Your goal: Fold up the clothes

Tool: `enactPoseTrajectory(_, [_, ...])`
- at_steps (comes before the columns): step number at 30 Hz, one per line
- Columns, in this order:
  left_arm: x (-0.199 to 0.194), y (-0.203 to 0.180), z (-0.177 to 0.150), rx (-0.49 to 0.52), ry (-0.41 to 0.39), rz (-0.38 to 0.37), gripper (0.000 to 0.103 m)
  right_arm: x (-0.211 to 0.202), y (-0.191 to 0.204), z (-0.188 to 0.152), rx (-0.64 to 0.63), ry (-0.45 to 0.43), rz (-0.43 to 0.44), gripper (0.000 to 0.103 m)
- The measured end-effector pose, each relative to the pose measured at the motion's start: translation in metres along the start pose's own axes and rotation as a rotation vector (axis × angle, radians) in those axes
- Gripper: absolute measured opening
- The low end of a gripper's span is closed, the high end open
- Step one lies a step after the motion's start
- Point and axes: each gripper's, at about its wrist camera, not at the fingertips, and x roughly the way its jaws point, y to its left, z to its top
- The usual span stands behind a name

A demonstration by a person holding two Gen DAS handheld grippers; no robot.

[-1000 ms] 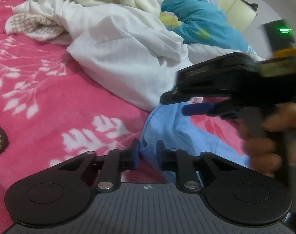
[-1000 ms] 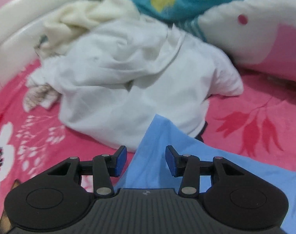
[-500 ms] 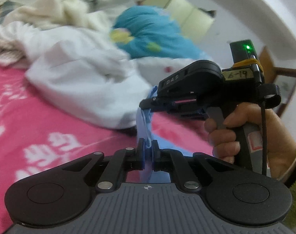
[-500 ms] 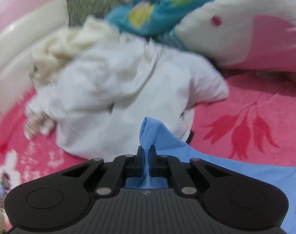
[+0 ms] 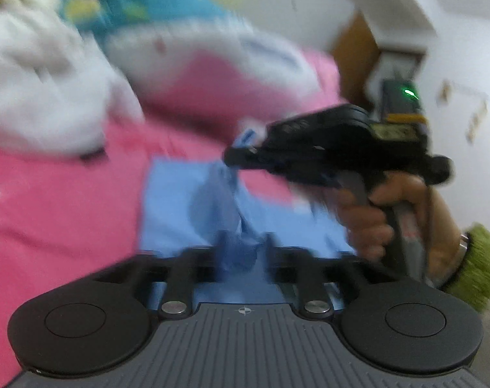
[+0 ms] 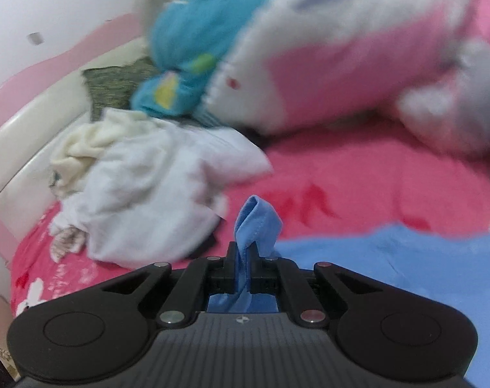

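Note:
A light blue garment point(image 5: 177, 203) lies spread on the pink bedspread point(image 5: 57, 213). In the blurred left wrist view my left gripper point(image 5: 245, 249) has its jaws opening, with a bunched ridge of the blue cloth still between the parted fingers. My right gripper point(image 5: 236, 155), held by a hand point(image 5: 370, 220), pinches a corner of the same garment. In the right wrist view the right gripper point(image 6: 243, 258) is shut on a folded loop of the blue garment point(image 6: 257, 216), and the rest of the cloth trails off to the right.
A heap of white and cream clothes point(image 6: 148, 194) sits at the left by the headboard point(image 6: 18, 126). A blue plush point(image 6: 193, 32) and a pink-and-white plush pillow point(image 6: 341, 64) lie behind. A green sleeve point(image 5: 477, 274) covers the wrist at the right.
Both grippers swung right, away from the white heap. The right gripper closed on the blue cloth and keeps it. The left jaws, pinched on the cloth half a second ago, now stand apart.

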Motion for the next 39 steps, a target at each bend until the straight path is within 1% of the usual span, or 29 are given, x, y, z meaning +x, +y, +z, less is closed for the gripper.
enactPoseTrajectory(2, [-0.002, -0.004, -0.008, 0.044, 0.032, -0.023, 0.054, 0.007, -0.029, -0.011, 0.096, 0.044, -0.044, 0.007])
enactPoseTrajectory(4, [-0.010, -0.009, -0.015, 0.095, 0.025, -0.034, 0.054, 0.013, -0.059, -0.022, 0.194, 0.087, -0.088, 0.010])
enactPoseTrajectory(6, [-0.017, -0.007, -0.016, 0.108, -0.001, -0.030, 0.054, 0.005, -0.077, -0.028, 0.250, 0.075, -0.113, 0.011])
enactPoseTrajectory(9, [-0.022, 0.002, -0.012, 0.095, -0.040, -0.003, 0.054, -0.016, -0.078, -0.030, 0.236, 0.041, -0.128, 0.011])
enactPoseTrajectory(12, [-0.021, 0.012, -0.008, 0.052, -0.052, 0.039, 0.054, -0.033, -0.061, -0.032, 0.176, 0.021, -0.088, 0.011])
enactPoseTrajectory(15, [-0.013, 0.016, -0.007, 0.044, -0.034, 0.049, 0.054, -0.038, -0.026, -0.032, 0.008, -0.014, -0.037, 0.011])
enactPoseTrajectory(17, [-0.007, 0.015, -0.010, 0.062, -0.005, 0.077, 0.054, -0.031, 0.000, -0.033, -0.123, -0.021, -0.018, 0.011])
enactPoseTrajectory(18, [-0.003, 0.016, -0.012, 0.062, 0.014, 0.089, 0.054, -0.022, 0.012, -0.034, -0.182, -0.002, 0.002, 0.011])
enactPoseTrajectory(20, [0.004, 0.020, -0.015, 0.053, 0.053, 0.110, 0.053, -0.006, 0.024, -0.040, -0.285, 0.064, 0.009, 0.011])
enactPoseTrajectory(21, [0.004, 0.022, -0.015, 0.046, 0.061, 0.111, 0.053, 0.003, 0.030, -0.042, -0.336, 0.098, 0.012, 0.011])
enactPoseTrajectory(24, [0.001, 0.027, -0.014, 0.026, 0.064, 0.101, 0.051, 0.012, 0.018, -0.059, -0.463, 0.191, -0.111, 0.011])
enactPoseTrajectory(25, [0.001, 0.027, -0.014, 0.026, 0.066, 0.101, 0.051, 0.005, 0.009, -0.062, -0.469, 0.177, -0.124, 0.011])
enactPoseTrajectory(28, [0.002, 0.025, -0.015, 0.039, 0.071, 0.109, 0.051, -0.018, -0.021, -0.057, -0.436, 0.162, -0.291, 0.012])
enactPoseTrajectory(29, [0.003, 0.023, -0.015, 0.048, 0.072, 0.115, 0.051, -0.023, -0.026, -0.054, -0.423, 0.163, -0.313, 0.012])
enactPoseTrajectory(31, [0.004, 0.020, -0.016, 0.068, 0.073, 0.126, 0.051, -0.033, -0.025, -0.044, -0.392, 0.129, -0.289, 0.012])
enactPoseTrajectory(32, [0.004, 0.019, -0.016, 0.075, 0.073, 0.130, 0.051, -0.036, -0.020, -0.040, -0.394, 0.105, -0.263, 0.012])
enactPoseTrajectory(35, [0.003, 0.018, -0.018, 0.084, 0.071, 0.134, 0.051, -0.025, 0.005, -0.031, -0.423, 0.044, -0.138, 0.012])
enactPoseTrajectory(38, [0.003, 0.020, -0.018, 0.075, 0.070, 0.128, 0.051, 0.012, 0.012, -0.028, -0.419, 0.083, -0.110, 0.012])
enactPoseTrajectory(39, [0.003, 0.020, -0.018, 0.072, 0.072, 0.126, 0.051, 0.026, 0.007, -0.028, -0.417, 0.099, -0.155, 0.012])
